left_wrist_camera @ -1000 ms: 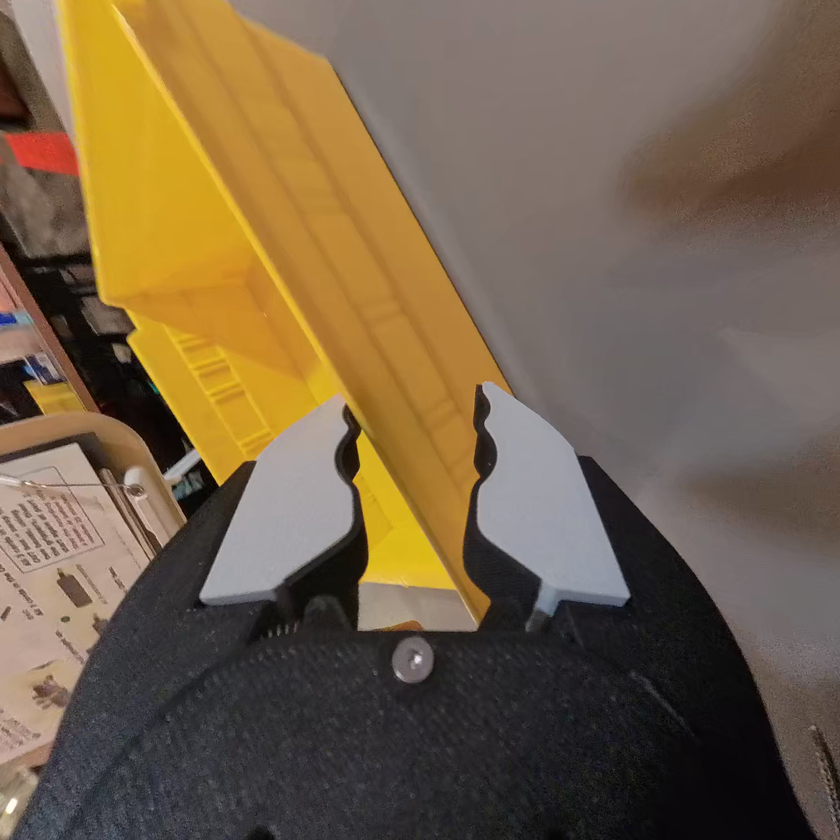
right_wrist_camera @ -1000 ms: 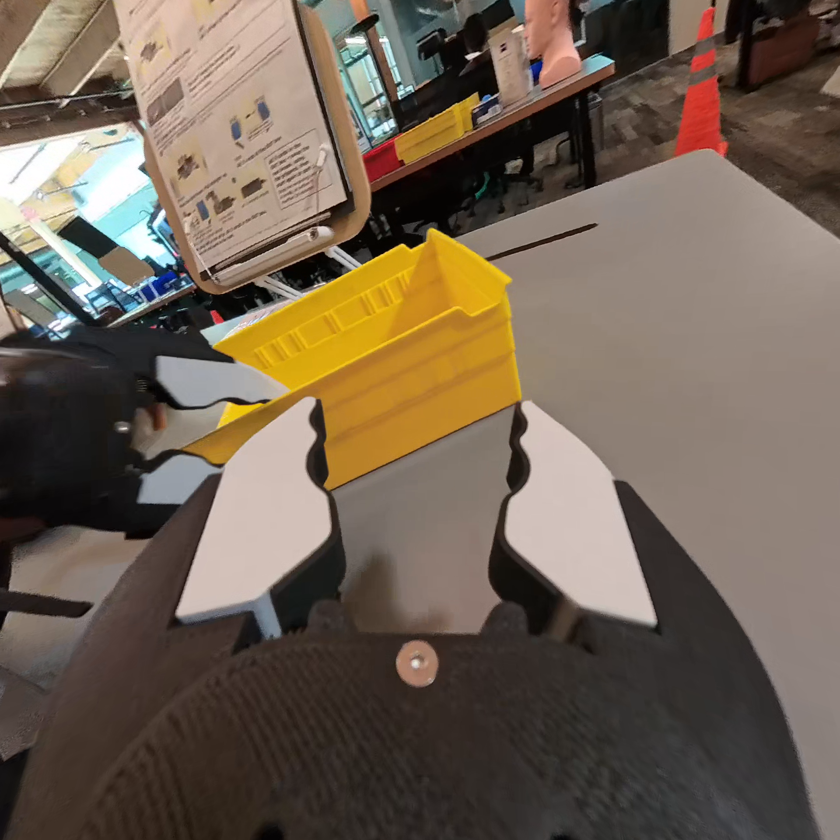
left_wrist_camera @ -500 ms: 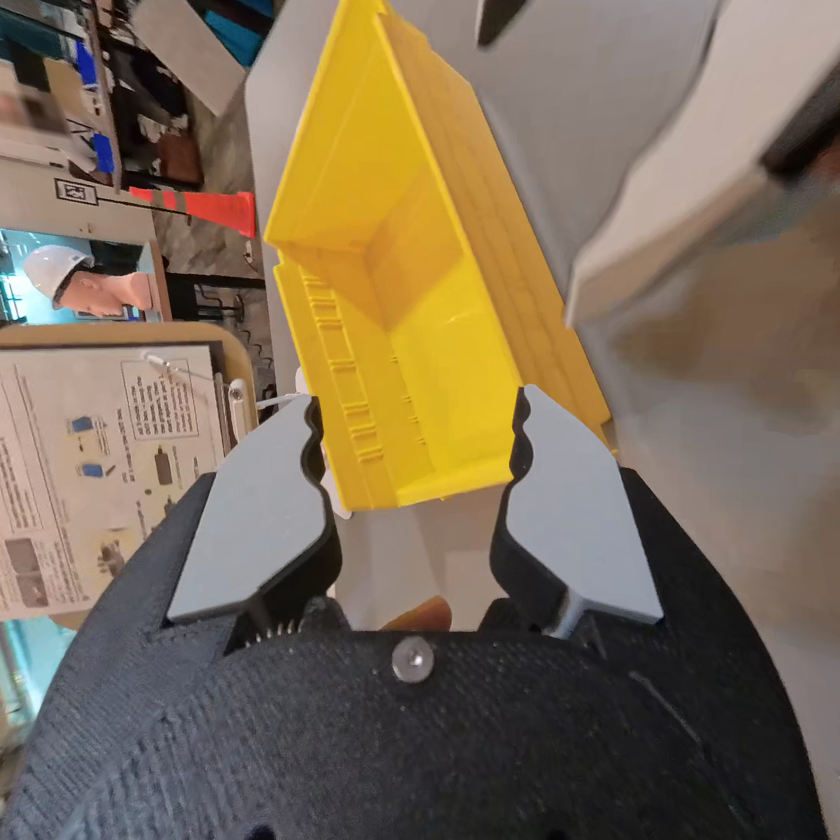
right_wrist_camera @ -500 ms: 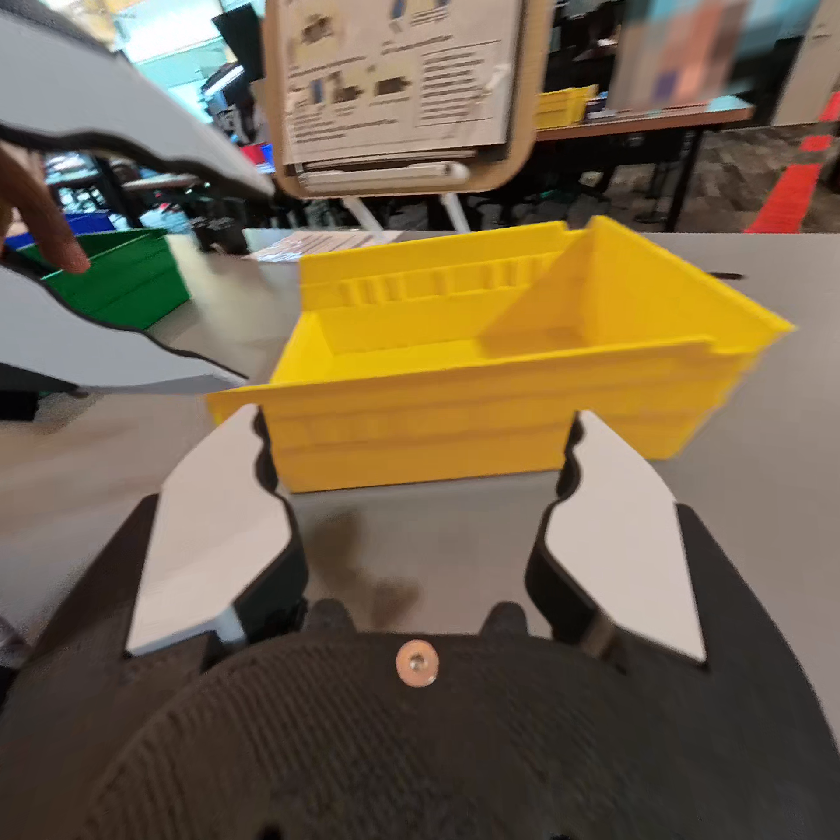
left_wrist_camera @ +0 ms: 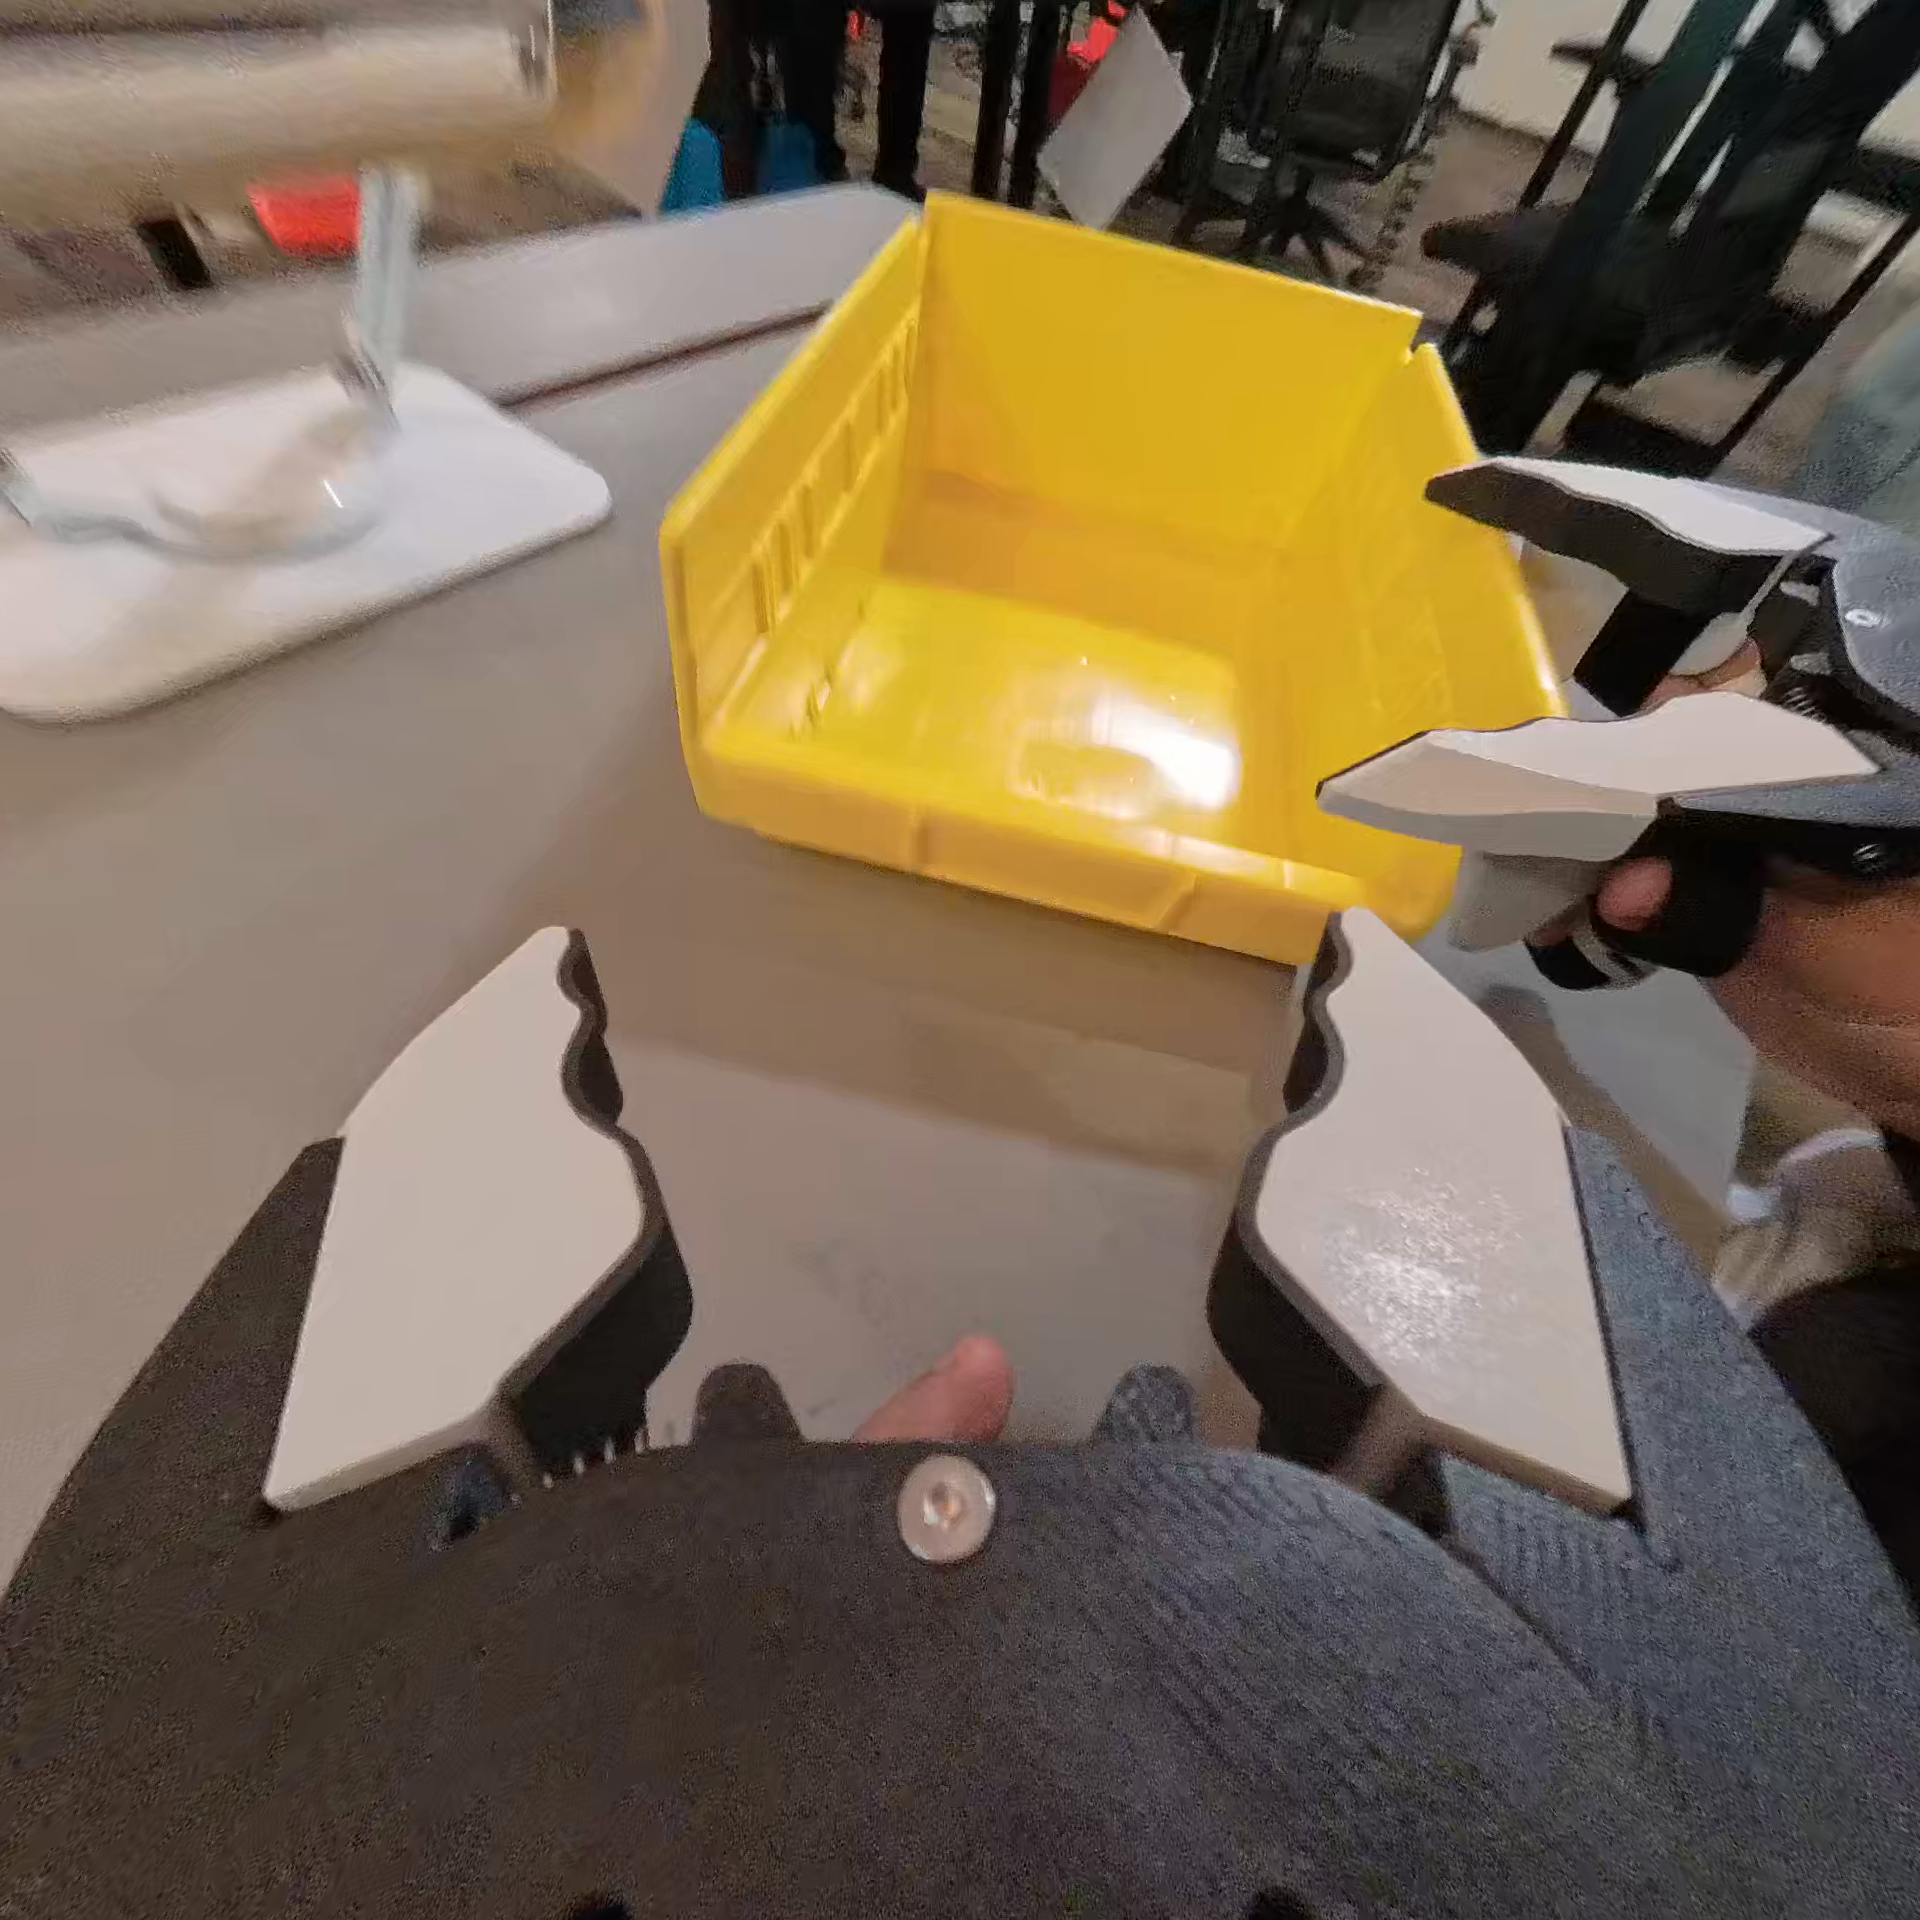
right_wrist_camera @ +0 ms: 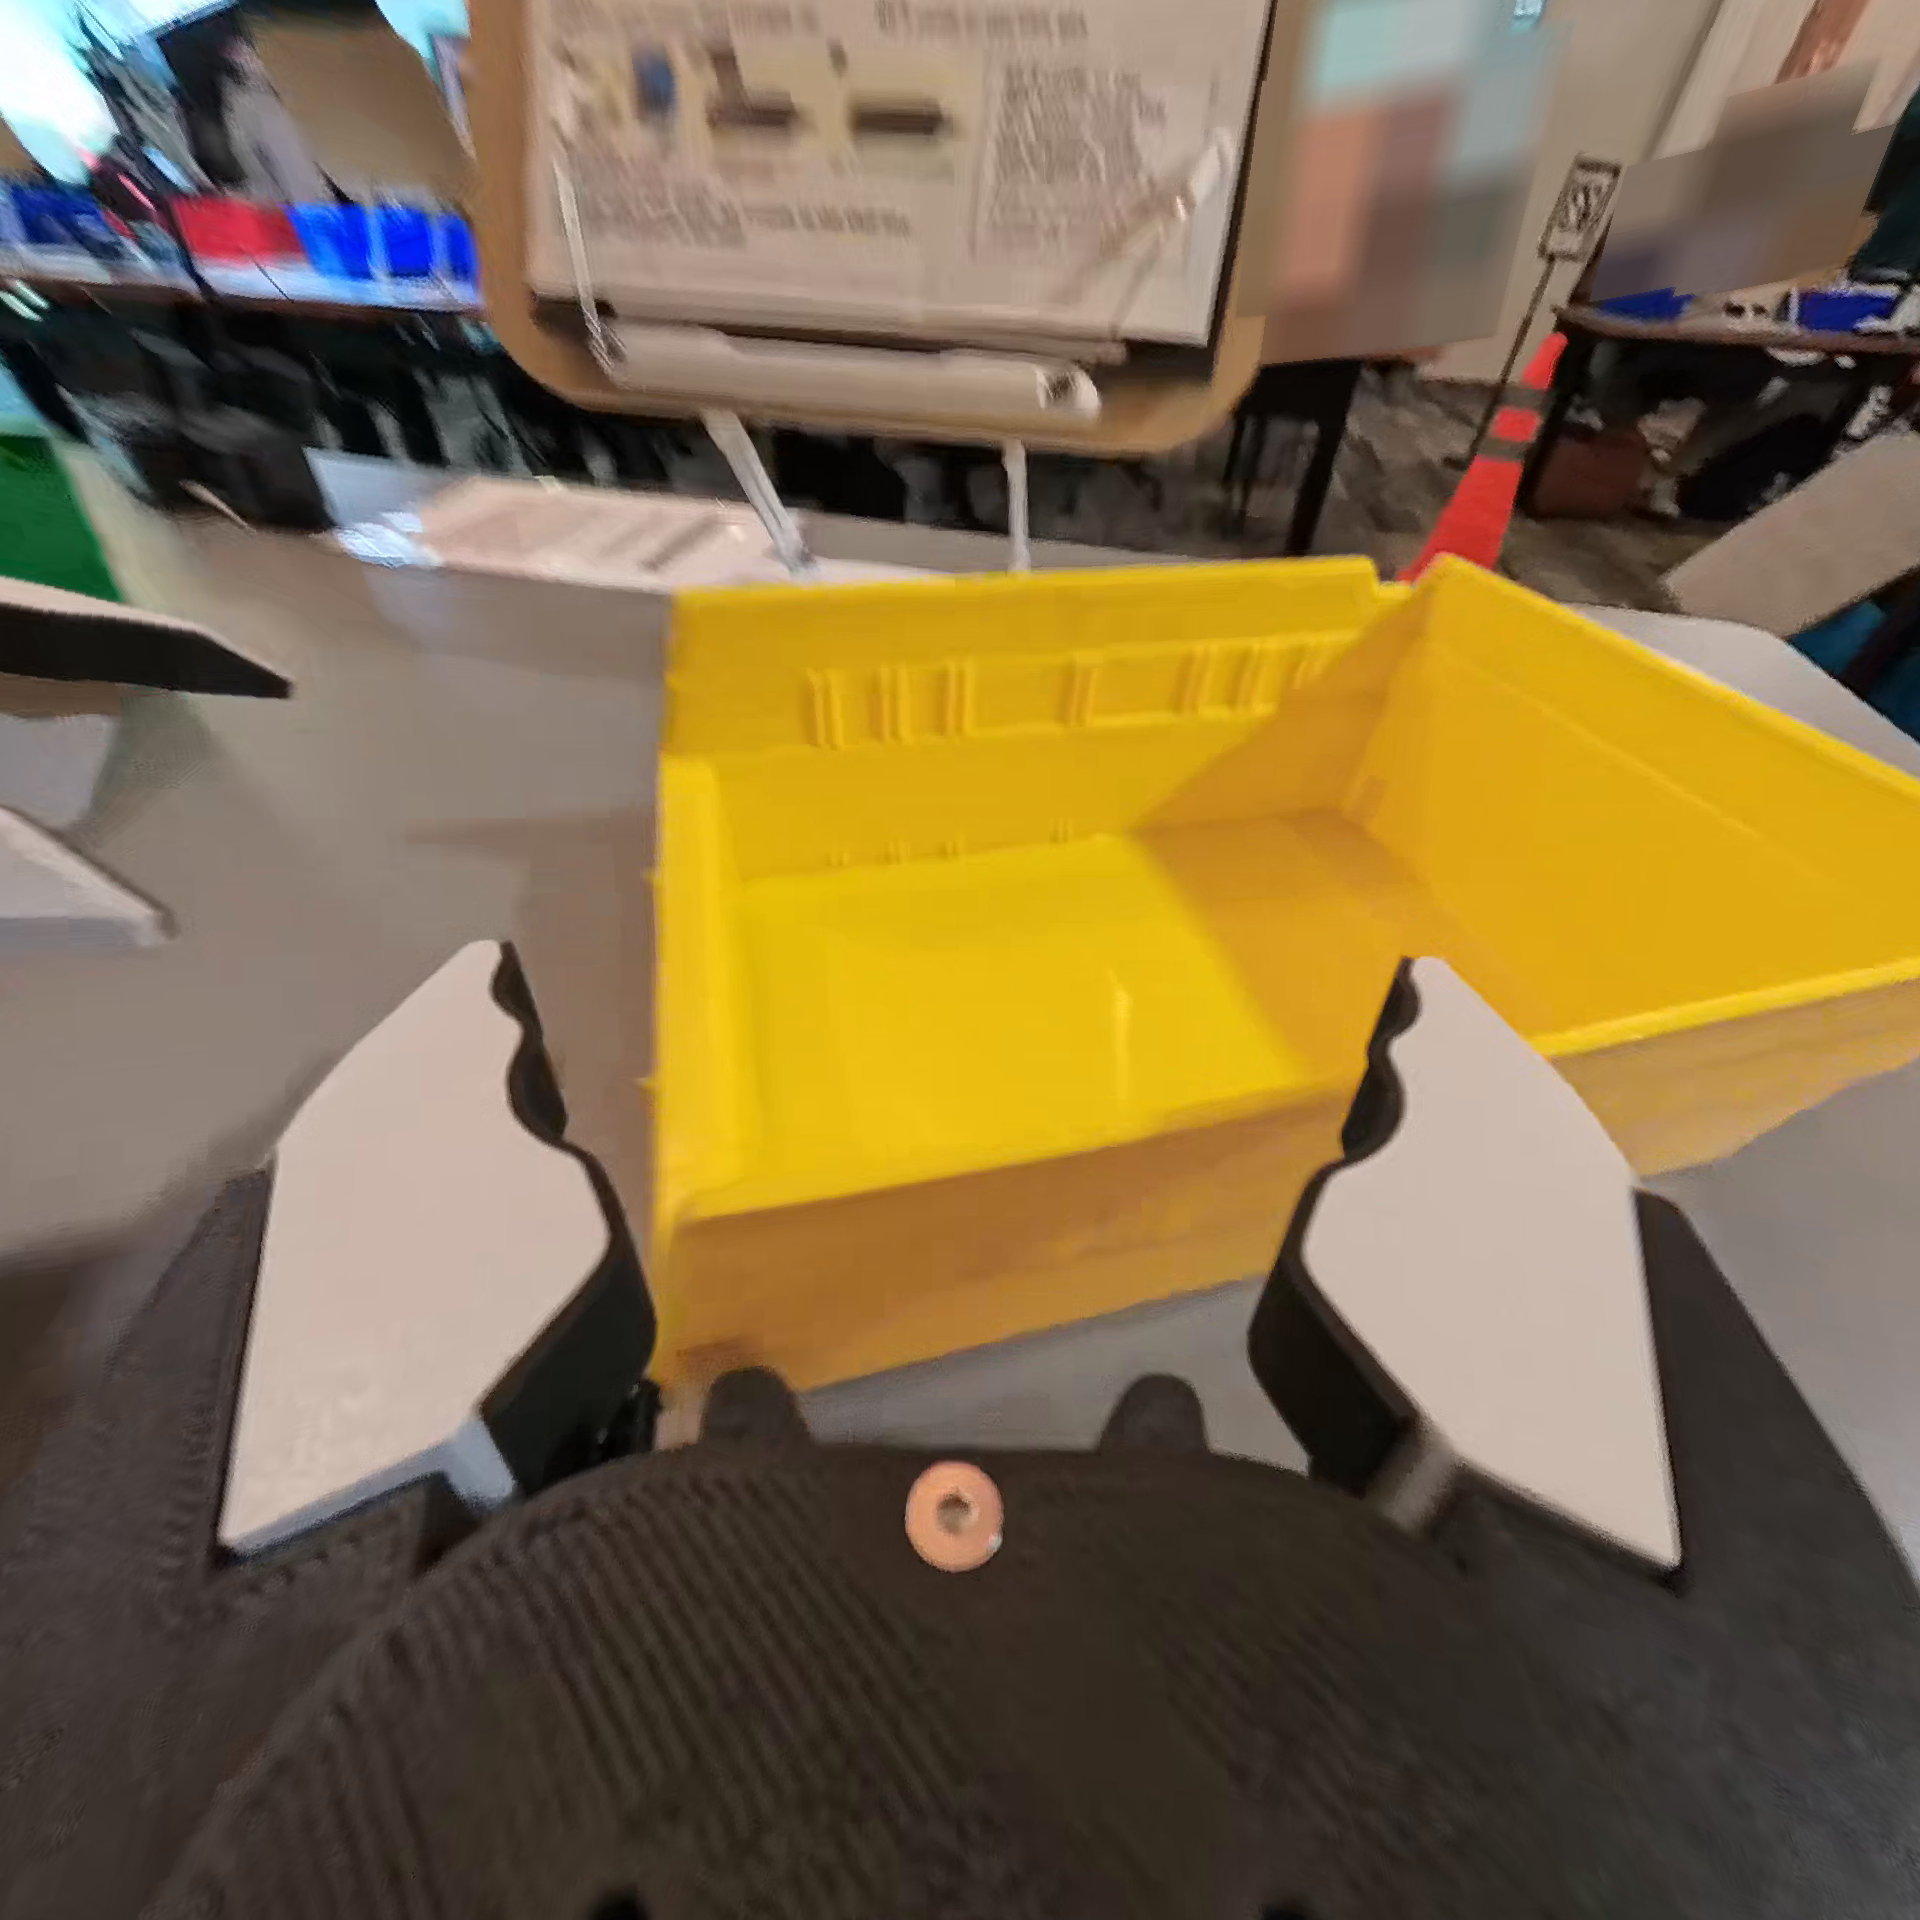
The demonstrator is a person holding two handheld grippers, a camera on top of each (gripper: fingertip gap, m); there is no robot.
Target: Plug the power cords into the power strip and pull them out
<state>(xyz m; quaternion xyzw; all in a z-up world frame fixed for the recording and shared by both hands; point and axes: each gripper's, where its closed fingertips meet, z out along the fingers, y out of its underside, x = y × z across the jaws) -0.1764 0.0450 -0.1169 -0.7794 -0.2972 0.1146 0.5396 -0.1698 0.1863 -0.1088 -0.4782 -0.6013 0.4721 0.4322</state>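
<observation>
No power strip or power cord shows in either view. An empty yellow plastic bin (left_wrist_camera: 1143, 312) stands upright on the grey table (left_wrist_camera: 312, 883). My left gripper (left_wrist_camera: 951, 935) is open and empty, just short of the bin's near low edge. My right gripper (left_wrist_camera: 1377, 644) is open and empty at the bin's right wall, one finger over the rim. In the right wrist view the right gripper (right_wrist_camera: 956, 956) is open with the bin (right_wrist_camera: 987, 1226) close between its fingers. The left gripper (right_wrist_camera: 208, 810) shows at the far left, apart from the bin.
A white stand base (left_wrist_camera: 260, 540) sits on the table left of the bin and carries a clipboard with an instruction sheet (right_wrist_camera: 873, 187). Papers (right_wrist_camera: 582, 540) lie behind the bin. An orange cone (right_wrist_camera: 1496, 468), a green bin (right_wrist_camera: 42, 509) and other tables lie beyond.
My left gripper let go of the bin's wall, opened wider and drew back. The bin now stands flat on the table. My right gripper opened wider and came close to the bin.
</observation>
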